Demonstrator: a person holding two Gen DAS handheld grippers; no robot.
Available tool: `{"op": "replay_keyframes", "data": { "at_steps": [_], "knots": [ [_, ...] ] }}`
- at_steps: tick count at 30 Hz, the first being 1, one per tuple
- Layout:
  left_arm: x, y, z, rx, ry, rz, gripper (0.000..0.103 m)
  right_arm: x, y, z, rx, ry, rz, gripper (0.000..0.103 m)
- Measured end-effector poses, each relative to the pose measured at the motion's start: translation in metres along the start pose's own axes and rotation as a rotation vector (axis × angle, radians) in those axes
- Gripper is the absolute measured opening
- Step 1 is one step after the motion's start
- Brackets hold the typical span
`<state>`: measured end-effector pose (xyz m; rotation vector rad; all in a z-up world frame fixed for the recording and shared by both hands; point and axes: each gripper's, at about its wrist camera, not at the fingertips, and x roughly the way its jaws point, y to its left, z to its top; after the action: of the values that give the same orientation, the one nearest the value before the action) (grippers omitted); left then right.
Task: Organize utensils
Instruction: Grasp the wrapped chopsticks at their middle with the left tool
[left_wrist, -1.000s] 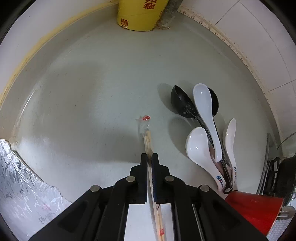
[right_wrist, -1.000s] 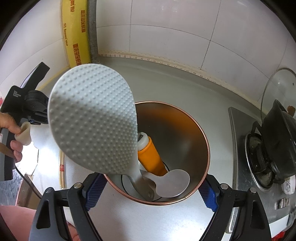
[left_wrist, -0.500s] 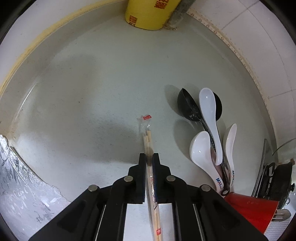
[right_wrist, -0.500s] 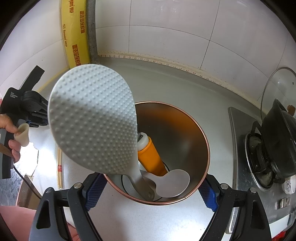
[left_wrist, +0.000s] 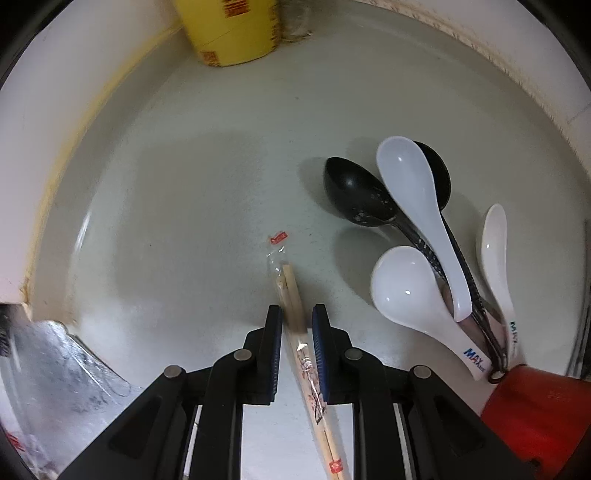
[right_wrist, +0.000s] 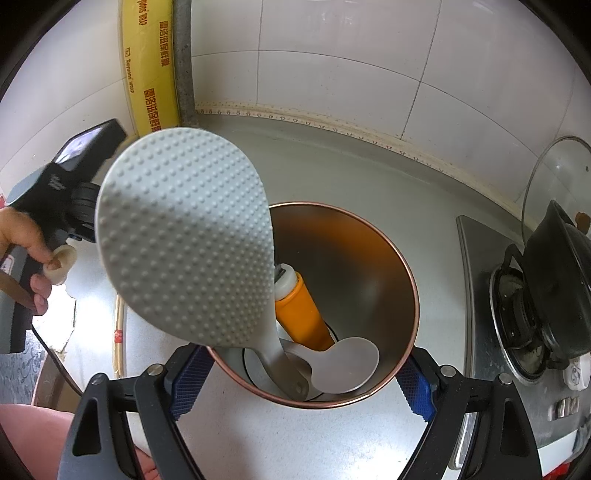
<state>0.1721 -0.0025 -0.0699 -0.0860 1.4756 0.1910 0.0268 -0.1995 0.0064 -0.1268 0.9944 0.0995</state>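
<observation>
L gripper (left_wrist: 297, 321) jaws just opened, apart either side of wrapped chopsticks (left_wrist: 291, 295) lying on tabletop (left_wrist: 203, 184), spoons (left_wrist: 417, 221) nearby. R gripper (right_wrist: 301, 380) jaws clamped on metal cup (right_wrist: 369, 258) w/ rice paddle (right_wrist: 184, 236) inside.

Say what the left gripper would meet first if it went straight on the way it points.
The wrapped chopsticks: they lie between the left gripper's jaws, which have just been opening and now stand slightly apart. Straight on, the fingertips would likely land on the counter either side of them; depth is unclear.
</observation>
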Motion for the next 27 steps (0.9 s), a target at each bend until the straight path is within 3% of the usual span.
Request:
{"op": "replay_keyframes", "data": {
  "at_steps": [5, 10, 14, 19, 27],
  "knots": [
    [0.000, -0.030, 0.012, 0.016, 0.023, 0.051, 0.017, 0.000, 0.000, 0.000, -0.001, -0.001, 0.002, 0.090],
    [-0.008, -0.007, 0.006, 0.010, 0.024, 0.031, 0.015, -0.001, -0.001, -0.001, -0.004, -0.007, 0.007, 0.090],
    [-0.006, 0.003, 0.003, 0.004, 0.005, -0.012, 0.011, -0.002, -0.002, -0.003, -0.004, -0.011, 0.009, 0.090],
    [-0.008, 0.014, -0.005, -0.033, -0.042, -0.124, 0.010, -0.002, 0.000, -0.002, -0.011, -0.012, 0.010, 0.090],
    [-0.043, 0.023, -0.019, -0.014, -0.150, -0.255, 0.010, -0.006, -0.003, -0.005, -0.014, -0.012, 0.015, 0.090]
  ]
}}
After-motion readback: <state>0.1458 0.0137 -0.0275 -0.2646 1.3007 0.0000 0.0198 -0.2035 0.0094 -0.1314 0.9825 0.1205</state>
